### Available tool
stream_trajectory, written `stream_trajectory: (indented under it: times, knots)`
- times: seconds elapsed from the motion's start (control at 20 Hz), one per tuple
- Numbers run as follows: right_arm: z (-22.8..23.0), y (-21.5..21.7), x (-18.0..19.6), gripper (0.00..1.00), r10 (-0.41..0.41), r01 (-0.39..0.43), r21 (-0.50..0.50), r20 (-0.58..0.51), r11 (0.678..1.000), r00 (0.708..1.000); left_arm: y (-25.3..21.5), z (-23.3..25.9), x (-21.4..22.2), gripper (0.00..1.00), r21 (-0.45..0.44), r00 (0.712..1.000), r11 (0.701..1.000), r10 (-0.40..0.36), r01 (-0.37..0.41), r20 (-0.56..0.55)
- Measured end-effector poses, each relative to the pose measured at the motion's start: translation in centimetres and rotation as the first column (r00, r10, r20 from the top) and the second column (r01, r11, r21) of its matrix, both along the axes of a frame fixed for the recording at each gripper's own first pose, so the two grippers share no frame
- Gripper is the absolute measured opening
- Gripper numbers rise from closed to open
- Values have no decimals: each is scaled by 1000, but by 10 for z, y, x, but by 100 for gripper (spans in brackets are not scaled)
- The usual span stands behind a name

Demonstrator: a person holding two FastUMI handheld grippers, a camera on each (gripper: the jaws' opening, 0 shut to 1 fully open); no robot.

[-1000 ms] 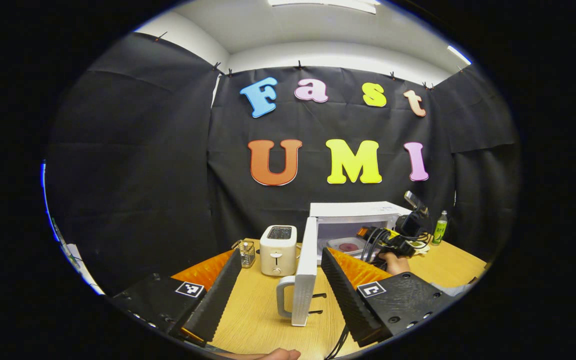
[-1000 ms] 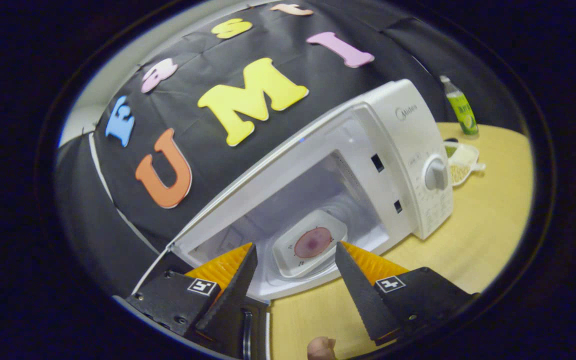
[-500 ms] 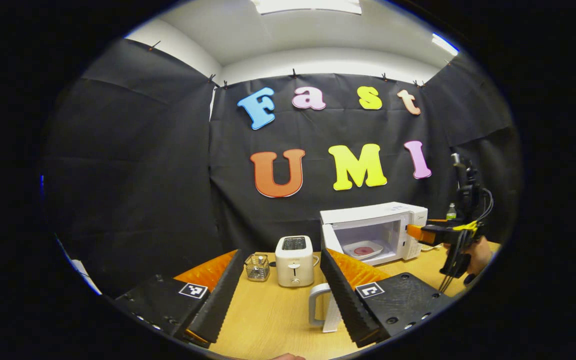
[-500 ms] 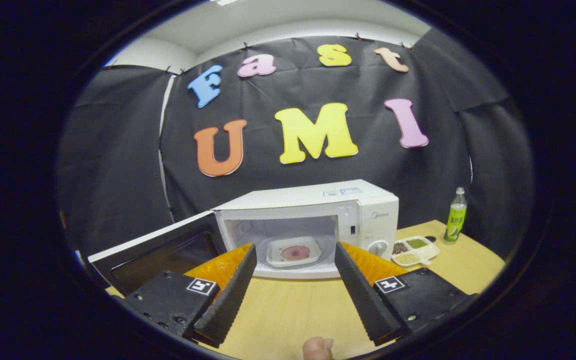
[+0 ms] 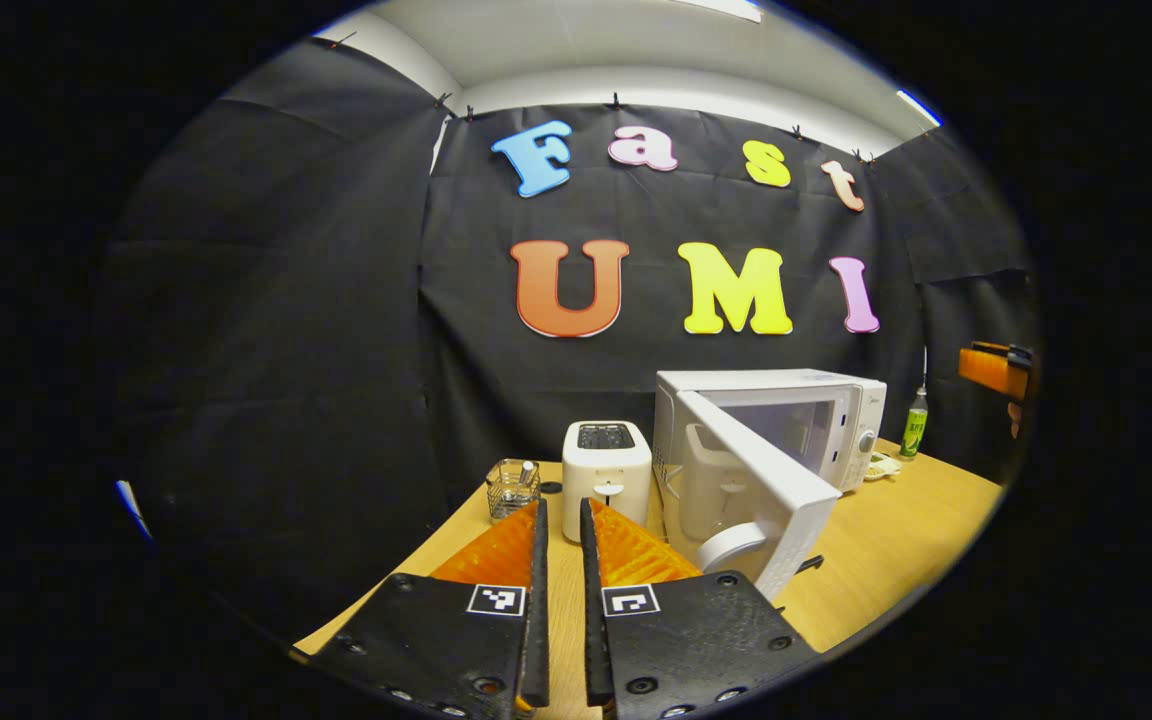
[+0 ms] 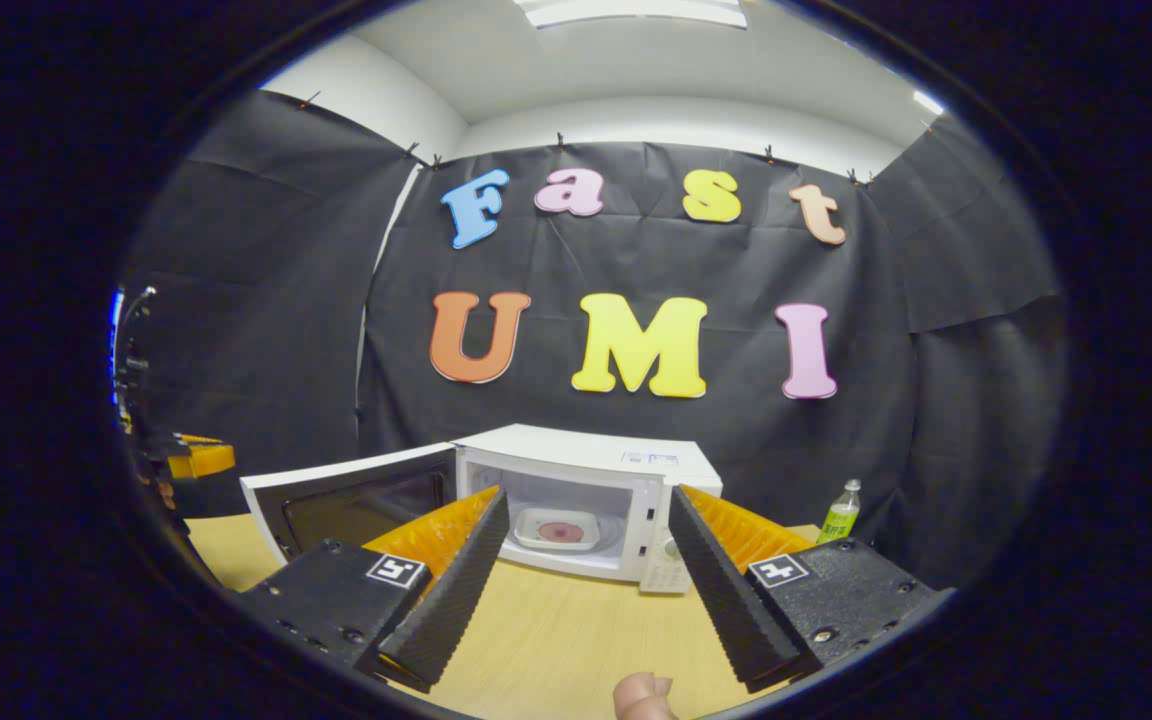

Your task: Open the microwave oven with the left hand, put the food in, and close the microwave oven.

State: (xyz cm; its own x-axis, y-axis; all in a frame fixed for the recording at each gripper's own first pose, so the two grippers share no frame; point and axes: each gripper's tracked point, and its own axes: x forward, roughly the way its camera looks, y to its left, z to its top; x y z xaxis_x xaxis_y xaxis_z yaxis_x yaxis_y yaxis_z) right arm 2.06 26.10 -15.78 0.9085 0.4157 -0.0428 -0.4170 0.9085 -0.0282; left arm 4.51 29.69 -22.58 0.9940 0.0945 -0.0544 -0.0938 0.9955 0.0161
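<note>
the microwave oven (image 6: 576,500) sits on the wooden table (image 6: 556,640) with its door (image 5: 751,480) half open; the door looks a stiff, light hinged panel, best pushed flat on its outer face or by the handle (image 5: 731,545) at its free edge. the white food tray (image 6: 558,530) lies inside the cavity, probably light and slippery. the left gripper (image 5: 560,560) is pressed nearly together on nothing, the right gripper (image 6: 584,570) is spread and empty; the handle is partly hidden behind the left gripper's body and the door latch is too small to judge.
</note>
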Motion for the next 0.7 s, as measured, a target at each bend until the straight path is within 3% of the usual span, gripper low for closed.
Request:
stream_trajectory:
  times: [0.05, 0.1, 0.15, 0.2, 0.25, 0.3, 0.4, 0.55, 0.6, 0.65, 0.7]
  knots:
    - [7, -1, -6, 100, 15, -15, 14, 6, 1000, 1000, 0, -10, 8, 14, -11, 1000, 1000, -26, 26, -10]
    - [10, -2, -11, 95, 32, -32, 27, 1, 999, 999, -4, -20, 11, 6, -35, 998, 997, -63, 62, -27]
    - [12, -3, -15, 100, 45, -45, 39, -8, 998, 999, -6, -24, 16, 6, -45, 996, 996, -84, 83, -12]
    - [14, -3, -19, 95, 62, -61, 54, -17, 997, 998, -8, -30, 26, 7, -59, 995, 994, -97, 97, -13]
    - [14, -5, -24, 95, 76, -74, 65, -33, 995, 997, -12, -41, 26, 1, -85, 991, 989, -127, 123, -35]
    - [14, -8, -24, 95, 81, -78, 77, -43, 994, 996, -21, -43, 27, 2, -96, 986, 982, -164, 161, -28]
    - [16, -20, -21, 100, 67, -63, 85, -51, 994, 996, -44, -44, 19, 0, -82, 972, 969, -234, 233, -4]
    - [16, -42, -16, 100, 16, -13, 59, -52, 998, 999, -70, -35, 15, 0, -55, 946, 945, -322, 323, 32]
    - [18, -47, -17, 94, 5, -3, 54, -45, 999, 999, -81, -33, 14, 0, -57, 936, 934, -351, 353, 34]
    - [21, -49, -18, 100, 7, -5, 57, -37, 998, 999, -87, -32, 11, 0, -56, 928, 927, -370, 371, 40]
    - [23, -50, -18, 95, 9, -6, 64, -34, 998, 999, -96, -31, 11, 0, -53, 922, 920, -386, 388, 35]
